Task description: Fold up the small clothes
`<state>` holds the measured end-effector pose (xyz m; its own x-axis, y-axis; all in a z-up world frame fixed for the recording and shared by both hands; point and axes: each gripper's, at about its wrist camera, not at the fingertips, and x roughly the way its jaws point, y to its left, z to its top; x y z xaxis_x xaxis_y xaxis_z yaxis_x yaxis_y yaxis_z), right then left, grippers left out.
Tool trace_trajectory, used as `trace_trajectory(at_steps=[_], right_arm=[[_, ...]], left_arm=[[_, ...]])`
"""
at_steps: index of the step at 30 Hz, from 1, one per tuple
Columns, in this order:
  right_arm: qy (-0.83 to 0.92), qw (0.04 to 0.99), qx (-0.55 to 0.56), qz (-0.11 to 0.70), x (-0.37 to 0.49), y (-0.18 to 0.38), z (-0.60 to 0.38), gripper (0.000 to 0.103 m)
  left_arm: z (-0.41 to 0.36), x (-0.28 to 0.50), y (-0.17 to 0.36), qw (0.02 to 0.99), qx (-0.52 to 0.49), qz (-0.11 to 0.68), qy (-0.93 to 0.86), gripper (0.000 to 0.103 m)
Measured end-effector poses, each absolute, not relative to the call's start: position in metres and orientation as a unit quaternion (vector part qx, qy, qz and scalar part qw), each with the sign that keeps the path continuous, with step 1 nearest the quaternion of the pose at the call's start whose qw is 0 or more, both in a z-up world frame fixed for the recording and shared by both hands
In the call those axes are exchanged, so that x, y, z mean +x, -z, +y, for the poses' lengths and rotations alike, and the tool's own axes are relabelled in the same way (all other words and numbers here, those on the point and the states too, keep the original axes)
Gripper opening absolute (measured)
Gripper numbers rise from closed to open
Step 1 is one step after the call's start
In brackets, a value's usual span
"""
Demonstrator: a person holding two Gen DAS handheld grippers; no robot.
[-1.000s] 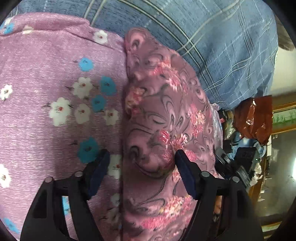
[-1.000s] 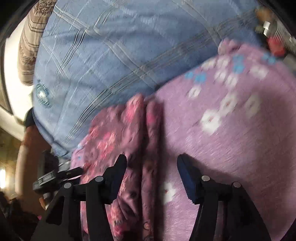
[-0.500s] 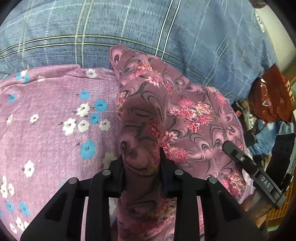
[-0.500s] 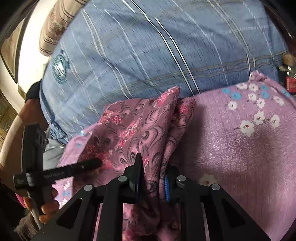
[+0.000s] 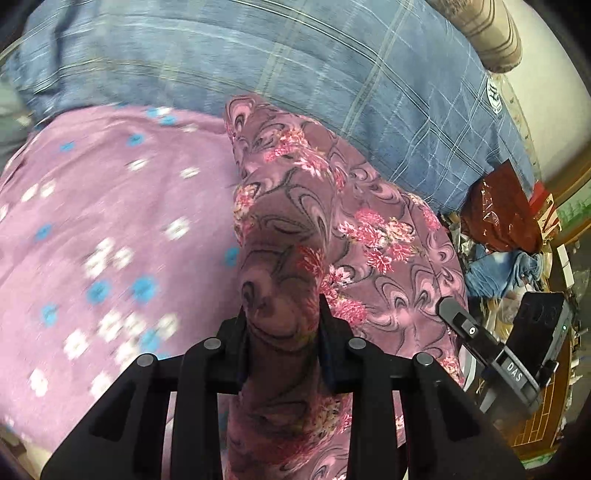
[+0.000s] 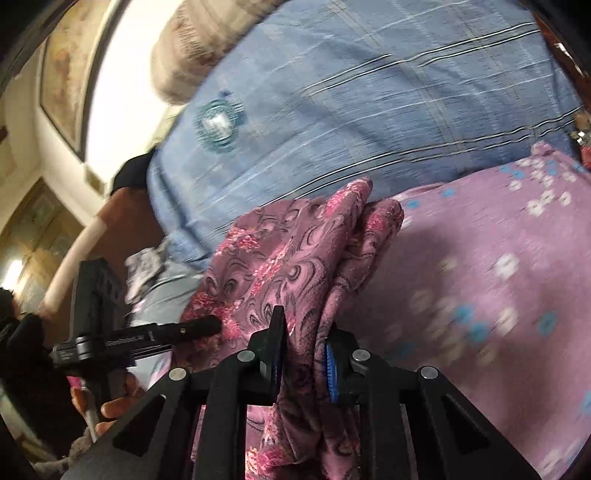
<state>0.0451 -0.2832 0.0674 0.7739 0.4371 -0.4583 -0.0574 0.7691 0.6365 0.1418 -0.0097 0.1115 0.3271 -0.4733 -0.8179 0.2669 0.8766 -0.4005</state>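
A mauve garment [image 5: 332, 229] with grey swirls and pink roses lies partly folded on a purple flowered cloth [image 5: 110, 221]. My left gripper [image 5: 282, 314] is shut on a thick bunched fold of it, which hangs down between the black fingers. In the right wrist view the same garment [image 6: 288, 251] rises from my right gripper [image 6: 303, 332], shut on a doubled edge, with the blue pad [image 6: 328, 369] pressed against the cloth. The other gripper's finger [image 6: 199, 326] touches the garment at the left, with a hand [image 6: 110, 406] on its handle.
A blue plaid bedcover [image 5: 295, 66] spreads behind the purple flowered cloth [image 6: 480, 277]. A striped pillow [image 5: 487, 33] lies at the far end. Off the bed's right edge sit a red plastic bag [image 5: 506, 210] and a blue cloth heap [image 5: 506, 269].
Both grippers went from open around the garment's edge to shut on it. They then rose and pulled back, lifting the held folds off the purple cloth.
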Motion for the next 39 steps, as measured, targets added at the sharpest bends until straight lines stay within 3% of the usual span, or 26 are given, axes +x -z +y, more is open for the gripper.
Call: trace_trajectory(at_steps=[7, 9, 11, 16, 18, 20, 21, 23, 25, 26, 27, 29, 34, 39], right_arm=[[-0.168, 0.858, 0.354, 0.331, 0.028, -0.027, -0.240, 0.011], [-0.150, 0.855, 0.355, 0.347, 0.030, -0.006, -0.235, 0.011], [-0.127, 0.851, 0.343, 0.376, 0.032, 0.013, -0.233, 0.012], [-0.095, 0.848, 0.341, 0.395, 0.026, 0.022, -0.245, 0.023], [-0.089, 0.852, 0.358, 0.372, 0.028, 0.014, -0.254, 0.035], [-0.085, 0.849, 0.371, 0.367, 0.037, 0.013, -0.258, 0.063], [-0.083, 0.845, 0.374, 0.374, 0.047, 0.015, -0.258, 0.063], [-0.096, 0.835, 0.377, 0.389, 0.067, 0.021, -0.254, 0.063], [-0.110, 0.819, 0.388, 0.408, 0.089, 0.031, -0.248, 0.056], [-0.123, 0.816, 0.392, 0.406, 0.095, 0.032, -0.244, 0.031], [-0.135, 0.824, 0.380, 0.397, 0.100, 0.027, -0.240, 0.018], [-0.129, 0.857, 0.331, 0.374, 0.099, 0.013, -0.231, 0.014], [-0.089, 0.889, 0.210, 0.397, 0.107, 0.018, -0.211, 0.018], [-0.078, 0.877, 0.231, 0.414, 0.107, 0.018, -0.222, 0.032]], left_arm=[[0.036, 0.129, -0.053, 0.786, -0.109, 0.581, 0.180, 0.029], [0.043, 0.134, -0.023, 0.778, -0.103, 0.600, 0.158, 0.034], [0.049, 0.134, -0.014, 0.773, -0.120, 0.600, 0.166, 0.046], [0.054, 0.139, -0.023, 0.774, -0.130, 0.589, 0.192, 0.049], [0.052, 0.148, -0.026, 0.776, -0.131, 0.586, 0.193, 0.050], [0.047, 0.160, -0.026, 0.780, -0.125, 0.585, 0.186, 0.050], [0.042, 0.169, -0.026, 0.780, -0.120, 0.586, 0.183, 0.050], [0.039, 0.182, -0.024, 0.779, -0.121, 0.588, 0.182, 0.050], [0.034, 0.191, -0.024, 0.780, -0.115, 0.588, 0.180, 0.050], [0.030, 0.197, -0.024, 0.783, -0.111, 0.587, 0.177, 0.051], [0.028, 0.201, -0.023, 0.787, -0.104, 0.583, 0.173, 0.051], [0.028, 0.207, -0.018, 0.795, -0.092, 0.576, 0.164, 0.056], [0.024, 0.218, -0.003, 0.802, -0.081, 0.569, 0.162, 0.060], [0.031, 0.202, -0.024, 0.810, -0.046, 0.560, 0.168, 0.060]])
